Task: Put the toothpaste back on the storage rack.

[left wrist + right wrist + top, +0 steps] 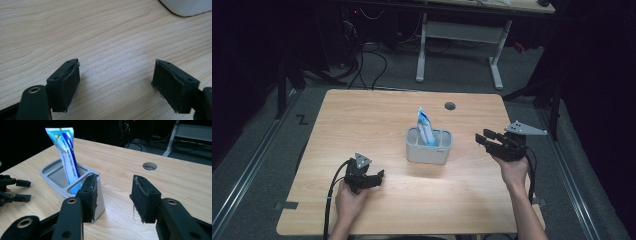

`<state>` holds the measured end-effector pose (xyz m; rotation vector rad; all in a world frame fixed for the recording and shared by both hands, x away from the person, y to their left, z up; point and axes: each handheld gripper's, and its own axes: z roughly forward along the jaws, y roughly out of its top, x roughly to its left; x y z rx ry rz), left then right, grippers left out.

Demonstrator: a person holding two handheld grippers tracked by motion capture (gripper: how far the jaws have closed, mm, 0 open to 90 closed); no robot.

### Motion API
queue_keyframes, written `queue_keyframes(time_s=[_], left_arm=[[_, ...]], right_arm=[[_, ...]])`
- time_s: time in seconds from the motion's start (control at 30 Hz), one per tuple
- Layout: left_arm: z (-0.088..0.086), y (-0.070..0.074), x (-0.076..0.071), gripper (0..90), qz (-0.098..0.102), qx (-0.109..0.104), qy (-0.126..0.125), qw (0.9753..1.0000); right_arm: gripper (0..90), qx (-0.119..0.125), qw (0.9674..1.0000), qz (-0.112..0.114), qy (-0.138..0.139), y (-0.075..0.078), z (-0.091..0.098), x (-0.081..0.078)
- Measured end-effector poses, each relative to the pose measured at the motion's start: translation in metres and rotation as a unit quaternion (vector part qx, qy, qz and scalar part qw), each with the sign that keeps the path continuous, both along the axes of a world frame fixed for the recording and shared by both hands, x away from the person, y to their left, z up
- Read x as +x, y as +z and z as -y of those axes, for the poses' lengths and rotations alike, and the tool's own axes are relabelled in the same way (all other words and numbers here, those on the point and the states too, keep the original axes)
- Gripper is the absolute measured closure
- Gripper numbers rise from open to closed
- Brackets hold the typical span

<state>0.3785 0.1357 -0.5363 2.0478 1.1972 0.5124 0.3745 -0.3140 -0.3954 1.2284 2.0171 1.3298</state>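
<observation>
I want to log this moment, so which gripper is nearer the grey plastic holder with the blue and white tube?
Right. The right gripper sits just beside the grey plastic holder; the left gripper rests farther off, toward the near-left.

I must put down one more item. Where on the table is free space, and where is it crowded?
The wooden table is bare left of the grey holder, and between the holder and the cable hole. It is crowded beside the holder's right wall, near the right gripper, and around the left gripper.
</observation>
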Motion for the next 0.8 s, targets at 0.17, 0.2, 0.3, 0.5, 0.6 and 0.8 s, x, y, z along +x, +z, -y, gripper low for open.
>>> queue_keyframes(time_s=[0.17, 0.2, 0.3, 0.5, 0.6, 0.8], left_arm=[[0.0, 0.0, 0.0, 22.0, 0.0, 0.0, 0.0, 1.0], [0.0, 0.0, 0.0, 21.9, 0.0, 0.0, 0.0, 1.0], [0.0, 0.0, 0.0, 21.9, 0.0, 0.0, 0.0, 1.0], [0.0, 0.0, 0.0, 21.9, 0.0, 0.0, 0.0, 1.0], [0.0, 0.0, 0.0, 21.9, 0.0, 0.0, 0.0, 1.0], [0.0, 0.0, 0.0, 21.9, 0.0, 0.0, 0.0, 1.0]], right_arm=[[55.9, 0.003, 1.0, -0.003, -0.006, -0.004, 0.005, -0.003], [56.0, 0.003, 1.0, -0.005, -0.007, -0.005, 0.006, -0.003], [55.9, 0.004, 0.9999, -0.007, -0.013, -0.008, 0.01, -0.005], [55.9, -0.013, 0.9996, -0.008, -0.023, -0.014, 0.012, -0.009], [55.9, -0.015, 0.9995, -0.012, -0.025, -0.018, 0.013, -0.01], [56.2, -0.012, 0.9994, -0.013, -0.03, -0.021, 0.017, -0.013]])
